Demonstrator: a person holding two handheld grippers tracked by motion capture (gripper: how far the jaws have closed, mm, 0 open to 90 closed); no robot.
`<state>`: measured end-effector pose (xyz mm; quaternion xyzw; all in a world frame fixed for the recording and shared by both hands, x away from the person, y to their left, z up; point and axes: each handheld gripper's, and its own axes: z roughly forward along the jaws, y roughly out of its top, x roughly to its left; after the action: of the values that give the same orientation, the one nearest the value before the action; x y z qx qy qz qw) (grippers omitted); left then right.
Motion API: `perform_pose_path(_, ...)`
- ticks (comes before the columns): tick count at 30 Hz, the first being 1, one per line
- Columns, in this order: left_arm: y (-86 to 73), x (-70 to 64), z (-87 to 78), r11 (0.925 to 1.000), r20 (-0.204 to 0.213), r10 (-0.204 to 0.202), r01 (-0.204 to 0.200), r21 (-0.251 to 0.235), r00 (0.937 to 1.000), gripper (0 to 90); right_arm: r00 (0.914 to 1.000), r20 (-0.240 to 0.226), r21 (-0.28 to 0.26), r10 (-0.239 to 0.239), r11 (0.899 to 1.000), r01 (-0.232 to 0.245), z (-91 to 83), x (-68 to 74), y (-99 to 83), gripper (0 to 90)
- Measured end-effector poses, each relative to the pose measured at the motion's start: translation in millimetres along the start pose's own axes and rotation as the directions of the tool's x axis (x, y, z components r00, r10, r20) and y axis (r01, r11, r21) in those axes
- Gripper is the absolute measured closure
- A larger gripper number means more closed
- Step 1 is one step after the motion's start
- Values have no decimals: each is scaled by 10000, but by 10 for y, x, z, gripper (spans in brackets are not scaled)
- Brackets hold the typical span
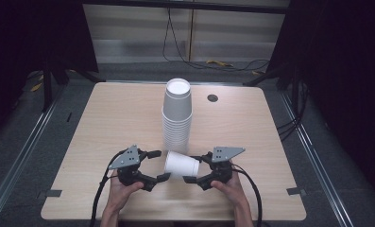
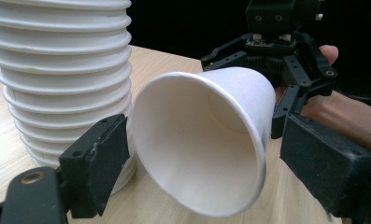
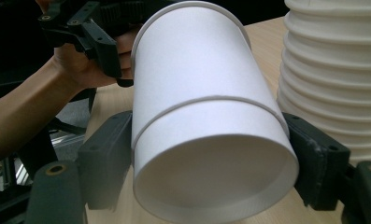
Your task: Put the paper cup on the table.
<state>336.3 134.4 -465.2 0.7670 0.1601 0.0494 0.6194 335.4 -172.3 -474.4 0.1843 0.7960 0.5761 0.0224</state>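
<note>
A light wooden table (image 1: pixel 105 123) stood under a fixed overhead camera. At its middle rose a tall stack of white paper cups (image 1: pixel 177 116), mouths down. In front of the stack, nearer the person, a single paper cup (image 1: pixel 181 164) lay sideways between two hand-held grippers. Its long axis ran left to right across the table, with the wide mouth facing the left gripper (image 1: pixel 158 165) and the narrow base pointing at the right gripper (image 1: pixel 197 169).

The right gripper's jaws pressed against both sides of the cup near its base, holding it. From that gripper's own camera, the base loomed close with a black pad (image 3: pixel 106 158) on either flank. The left gripper's jaws stood spread apart, one pad (image 2: pixel 101 163) on each side of the rim without touching it; its camera looked straight into the hollow cup.

The cup appeared held just above or resting on the tabletop; which could not be told. The left gripper seemed nearest the rim, so it was probably best placed to take the mouth end.
</note>
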Motion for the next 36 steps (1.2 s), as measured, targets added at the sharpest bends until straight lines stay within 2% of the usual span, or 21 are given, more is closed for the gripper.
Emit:
perform_pose_path(4, -3, 15, 10, 9999, -62, -139, 140, 53, 9999, 154, 9999, -112, -155, -22, 9999, 20, 10, 6, -8, 235)
perform_pose_path(9, -1, 28, 19, 10000, 128, -61, 60, 26, 9999, 150, 9996, -274, -481, 51, 9988, -64, 10, 9, -12, 236)
perform_pose_path(10, 1, 26, 24, 10000, 234, -18, 18, 3, 9997, 142, 9995, -323, -535, 62, 9985, -80, 6, 10, -11, 236)
perform_pose_path(13, 15, 22, 38, 10000, 184, 41, -43, 63, 9998, 76, 9985, -553, -830, 35, 9965, -81, -8, 14, -7, 238)
perform_pose_path(15, 26, 23, 43, 9999, 316, 113, -115, 77, 9994, 66, 9984, -567, -927, -38, 9957, -15, -19, 24, 0, 239)
perform_pose_path(17, 42, 22, 57, 9999, 444, 135, -138, 59, 9989, 76, 9982, -600, -932, -64, 9956, 8, -27, 31, 8, 239)
perform_pose_path(21, 63, 15, 118, 9989, 739, 322, -347, 324, 9967, 86, 9983, -574, -1019, -132, 9948, 73, -44, 38, 19, 239)
perform_pose_path(22, 64, 11, 131, 9986, 698, 390, -414, 330, 9968, 86, 9981, -605, -1007, -139, 9949, 78, -44, 39, 20, 239)
perform_pose_path(26, 61, 21, 180, 9988, 862, 320, -351, 343, 9958, 43, 9978, -644, -976, -160, 9952, 97, -42, 41, 21, 239)
perform_pose_path(33, 68, 36, 210, 9989, 1156, 340, -373, 269, 9927, 21, 9966, -785, -959, -252, 9952, 176, -33, 54, 36, 238)
perform_pose_path(36, 74, 52, 218, 9988, 1472, 377, -421, 269, 9884, 37, 9964, -799, -946, -269, 9953, 193, -31, 60, 45, 239)
